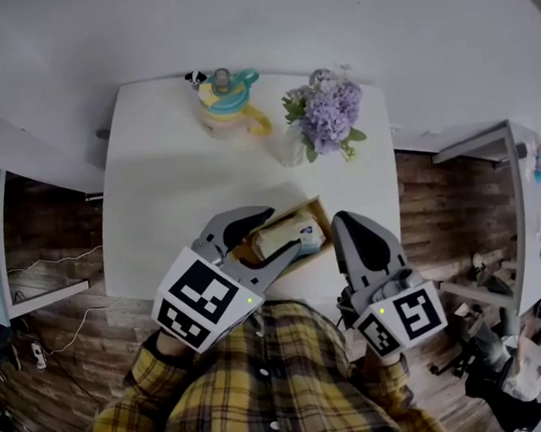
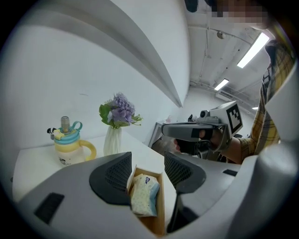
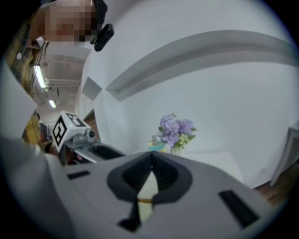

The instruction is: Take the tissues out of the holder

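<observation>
A wooden holder stands near the table's front edge with a pale tissue pack lying in it. My left gripper hovers over the holder with its jaws wide open. In the left gripper view the tissue pack shows between the two pads, which do not touch it, inside the holder. My right gripper is shut just right of the holder, with nothing in it. The right gripper view shows its fingertips meeting.
On the white table, a yellow mug with a teal lid stands at the back. A white vase of purple flowers is to its right. The person's plaid shirt is close to the front edge.
</observation>
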Tool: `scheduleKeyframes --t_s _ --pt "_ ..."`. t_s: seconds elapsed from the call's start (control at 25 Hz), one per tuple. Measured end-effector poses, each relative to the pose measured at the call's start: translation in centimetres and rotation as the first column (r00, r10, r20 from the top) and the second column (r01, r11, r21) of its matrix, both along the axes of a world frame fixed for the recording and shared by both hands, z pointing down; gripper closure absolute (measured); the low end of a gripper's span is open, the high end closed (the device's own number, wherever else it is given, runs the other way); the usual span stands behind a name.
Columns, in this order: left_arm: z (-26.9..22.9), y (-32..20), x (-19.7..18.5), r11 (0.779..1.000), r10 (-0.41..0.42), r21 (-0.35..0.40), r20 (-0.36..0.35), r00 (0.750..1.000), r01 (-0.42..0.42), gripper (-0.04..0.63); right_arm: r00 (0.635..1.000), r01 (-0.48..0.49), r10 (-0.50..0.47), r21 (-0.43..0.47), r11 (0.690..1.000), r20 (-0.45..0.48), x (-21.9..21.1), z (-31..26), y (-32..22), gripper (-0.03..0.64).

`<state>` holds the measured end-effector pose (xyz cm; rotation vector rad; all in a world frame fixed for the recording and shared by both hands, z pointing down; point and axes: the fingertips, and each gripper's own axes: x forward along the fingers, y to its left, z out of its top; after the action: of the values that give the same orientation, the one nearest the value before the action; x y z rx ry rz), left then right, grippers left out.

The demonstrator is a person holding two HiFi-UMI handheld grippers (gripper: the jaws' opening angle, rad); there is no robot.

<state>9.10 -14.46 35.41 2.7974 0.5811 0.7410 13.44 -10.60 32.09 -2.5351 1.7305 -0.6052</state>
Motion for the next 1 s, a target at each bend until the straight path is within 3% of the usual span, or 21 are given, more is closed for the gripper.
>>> scheduleKeyframes --t_s 0.28,0.64,1.0 --pt "4.2 2.2 0.0 0.992 0.107 0.050 0.119 0.987 -0.114 0.382 0.999 -0.019 0.019 0.000 1.000 0.026 -0.1 1.0 0.6 0.606" --pt "11.5 3.8 -0.6 0.973 0.167 0.100 0.312 0.935 -0.207 0.382 0.997 -0.039 0.040 -0.010 0.999 0.060 -0.2 2.5 1.5 0.606" --pt "16.9 4.9 -1.5 0.918 0.222 0.204 0.449 0.865 -0.341 0.382 0.993 -0.076 0.078 -0.024 0.997 0.089 -0.1 3.7 2.7 0.606"
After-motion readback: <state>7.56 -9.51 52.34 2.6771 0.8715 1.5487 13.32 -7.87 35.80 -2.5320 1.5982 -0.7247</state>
